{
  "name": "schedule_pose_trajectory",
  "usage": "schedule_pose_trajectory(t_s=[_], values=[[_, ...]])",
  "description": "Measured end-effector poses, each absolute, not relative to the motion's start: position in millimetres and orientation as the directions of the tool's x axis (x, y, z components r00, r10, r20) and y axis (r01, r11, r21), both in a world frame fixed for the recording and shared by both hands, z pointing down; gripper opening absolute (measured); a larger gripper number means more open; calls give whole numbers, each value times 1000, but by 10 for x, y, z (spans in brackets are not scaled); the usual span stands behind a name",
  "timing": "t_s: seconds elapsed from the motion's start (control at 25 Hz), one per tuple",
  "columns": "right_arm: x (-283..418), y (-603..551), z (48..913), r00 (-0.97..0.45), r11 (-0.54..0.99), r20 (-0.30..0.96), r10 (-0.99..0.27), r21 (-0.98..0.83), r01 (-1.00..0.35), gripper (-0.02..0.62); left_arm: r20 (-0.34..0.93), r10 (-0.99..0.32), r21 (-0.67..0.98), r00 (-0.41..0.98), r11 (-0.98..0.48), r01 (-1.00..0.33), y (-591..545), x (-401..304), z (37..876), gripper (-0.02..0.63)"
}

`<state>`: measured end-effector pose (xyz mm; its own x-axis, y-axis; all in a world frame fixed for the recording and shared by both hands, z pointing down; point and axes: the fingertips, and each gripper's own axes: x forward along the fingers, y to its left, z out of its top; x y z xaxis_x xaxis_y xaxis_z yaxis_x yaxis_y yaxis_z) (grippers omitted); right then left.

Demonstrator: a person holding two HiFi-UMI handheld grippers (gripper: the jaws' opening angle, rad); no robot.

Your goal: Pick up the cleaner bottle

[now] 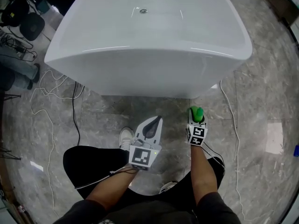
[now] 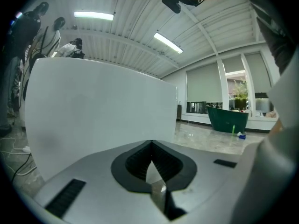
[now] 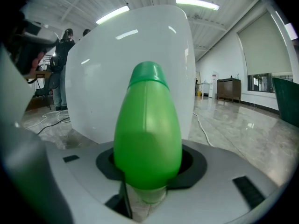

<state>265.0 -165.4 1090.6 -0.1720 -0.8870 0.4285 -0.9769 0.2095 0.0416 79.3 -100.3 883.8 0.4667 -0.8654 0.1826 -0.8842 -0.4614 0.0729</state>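
The cleaner bottle (image 1: 196, 113) is bright green and egg-shaped with a green cap. My right gripper (image 1: 196, 121) is shut on it and holds it off the floor, just in front of the white bathtub (image 1: 149, 73). In the right gripper view the bottle (image 3: 148, 129) fills the space between the jaws, cap pointing away toward the tub wall (image 3: 93, 92). My left gripper (image 1: 157, 119) hangs to the left of it at about the same height, with its jaws together and nothing between them. In its own view the left gripper's tips (image 2: 152, 146) meet in front of the tub wall (image 2: 93, 111).
The marbled floor carries a white cable (image 1: 232, 125) on the right and black and white cables (image 1: 53, 90) on the left. My shoes (image 1: 125, 137) stand below the grippers. People stand far left (image 3: 60, 73). A dark green tub (image 2: 227, 118) sits far off.
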Motion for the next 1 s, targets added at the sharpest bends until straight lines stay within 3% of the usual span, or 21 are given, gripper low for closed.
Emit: schedule_pose_trajectory(t_s=[0.16,0.4,1.0], values=[[2550,-1692,10547,-201,247,415,-887,58,-967,195,235,-870,155,433,-406,-900,-1124,705,8819,6],[2581,-1679,9553,-191,240,404,-895,73,-968,195,308,-863,139,400,-375,-917,-1292,459,8516,6],[2268,-977,5634,-194,227,361,-912,52,-972,194,305,-875,159,377,-343,-926,-896,302,5058,6]])
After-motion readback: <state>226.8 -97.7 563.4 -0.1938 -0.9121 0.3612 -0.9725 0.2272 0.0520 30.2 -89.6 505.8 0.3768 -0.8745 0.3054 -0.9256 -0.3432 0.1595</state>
